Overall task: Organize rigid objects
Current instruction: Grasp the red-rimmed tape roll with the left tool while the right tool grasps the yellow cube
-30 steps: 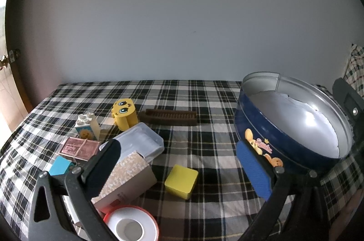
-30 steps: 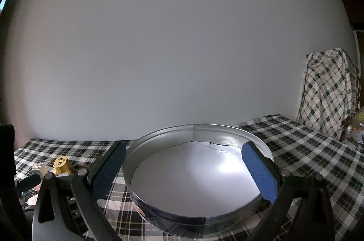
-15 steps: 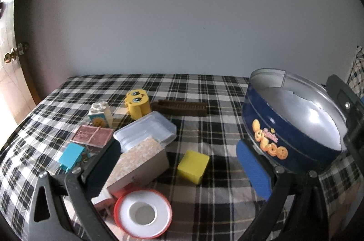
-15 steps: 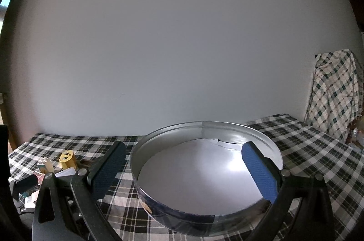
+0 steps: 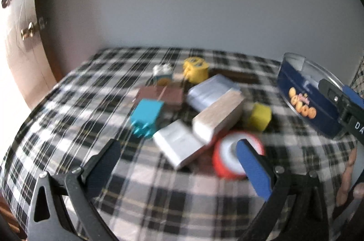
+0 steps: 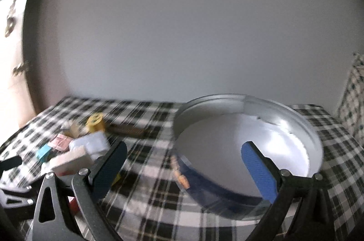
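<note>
- My left tool and right tool both gape, holding nothing.
- One round blue tin sits right on the checked tabletop.
- Left: two yellow blocks, one teal block, one red-rimmed roll.

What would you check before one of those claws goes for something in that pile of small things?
1. Left claw open and holding nothing: ok.
2. Right claw open and holding nothing: ok.
3. Round tin has room inside: ok, only a white liner shows.
4. Red tape roll free to grip: ok, it lies by the left claw's right fingertip.
5. Beige box resting flat: not ok, it leans on the flat white box.
6. Pictures sharp enough to aim: not ok, both views are motion-blurred.
</note>
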`<action>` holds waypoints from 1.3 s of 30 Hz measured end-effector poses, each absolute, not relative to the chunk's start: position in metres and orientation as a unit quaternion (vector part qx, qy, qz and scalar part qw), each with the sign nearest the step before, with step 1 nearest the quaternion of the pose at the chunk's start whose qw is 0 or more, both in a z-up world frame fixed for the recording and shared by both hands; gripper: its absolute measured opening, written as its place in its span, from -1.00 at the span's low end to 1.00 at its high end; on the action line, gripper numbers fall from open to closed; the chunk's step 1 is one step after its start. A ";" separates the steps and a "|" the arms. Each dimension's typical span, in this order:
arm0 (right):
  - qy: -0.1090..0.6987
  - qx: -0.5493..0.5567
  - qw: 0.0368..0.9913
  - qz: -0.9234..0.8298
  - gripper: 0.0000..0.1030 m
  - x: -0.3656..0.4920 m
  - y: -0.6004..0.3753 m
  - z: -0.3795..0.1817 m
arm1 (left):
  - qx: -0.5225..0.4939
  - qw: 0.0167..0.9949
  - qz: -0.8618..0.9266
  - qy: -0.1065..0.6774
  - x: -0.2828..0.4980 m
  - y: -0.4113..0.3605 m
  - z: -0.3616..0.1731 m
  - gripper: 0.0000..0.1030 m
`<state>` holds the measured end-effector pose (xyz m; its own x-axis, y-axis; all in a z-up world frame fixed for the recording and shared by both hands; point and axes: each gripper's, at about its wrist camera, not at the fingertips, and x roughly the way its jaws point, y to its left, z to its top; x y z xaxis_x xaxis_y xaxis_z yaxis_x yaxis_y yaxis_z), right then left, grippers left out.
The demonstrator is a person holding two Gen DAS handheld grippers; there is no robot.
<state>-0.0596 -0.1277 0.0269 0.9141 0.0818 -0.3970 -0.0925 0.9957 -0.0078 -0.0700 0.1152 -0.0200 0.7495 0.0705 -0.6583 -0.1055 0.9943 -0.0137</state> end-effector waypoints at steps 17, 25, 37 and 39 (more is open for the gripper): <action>0.372 -0.085 0.897 0.224 0.32 -0.004 -0.056 -0.018 | -0.037 0.913 -0.035 0.405 -0.081 0.097 -0.033 0.89; 0.400 -0.111 0.878 0.240 -0.37 0.002 -0.045 -0.029 | -0.035 0.903 -0.049 0.425 -0.068 0.075 -0.041 0.60; 0.348 -0.067 0.908 0.223 -0.37 -0.011 -0.084 0.002 | -0.009 0.898 -0.013 0.439 -0.039 0.050 -0.045 0.27; 0.344 -0.066 0.910 0.224 -0.37 -0.012 -0.084 0.004 | -0.016 0.900 -0.019 0.434 -0.039 0.055 -0.043 0.06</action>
